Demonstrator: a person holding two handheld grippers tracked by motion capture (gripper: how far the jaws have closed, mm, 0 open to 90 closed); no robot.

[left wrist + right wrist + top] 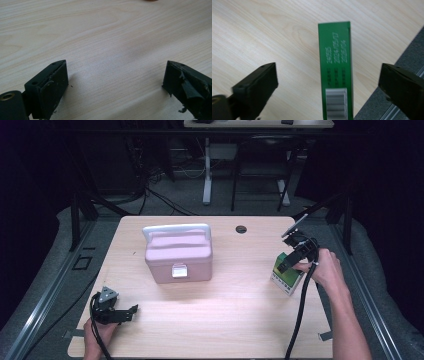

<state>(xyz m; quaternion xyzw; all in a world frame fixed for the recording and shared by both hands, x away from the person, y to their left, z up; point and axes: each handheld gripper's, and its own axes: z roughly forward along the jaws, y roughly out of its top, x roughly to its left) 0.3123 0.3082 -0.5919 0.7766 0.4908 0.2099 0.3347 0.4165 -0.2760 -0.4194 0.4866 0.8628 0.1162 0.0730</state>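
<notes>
Pale wood-grain covers the counter (225, 305), which stands in a dark room with desk legs and cables on the grey floor behind it. Near its right edge stands a green box (286, 275), upright on the wood, its narrow green top printed with rows of white figures and a barcode label at one end (335, 72). Just above that box hovers the right gripper (295, 254), held in the person's right hand (327, 267); its fingers (257, 87) stand wide apart on either side of the box without touching it. Toward the counter's middle, well apart from the box, sits a pink case (178, 254) with a white handle folded along its lid and a white latch at the front. At the near left corner the left gripper (125, 312) lies low over bare wood, its fingers (50, 85) spread wide with nothing between them.
</notes>
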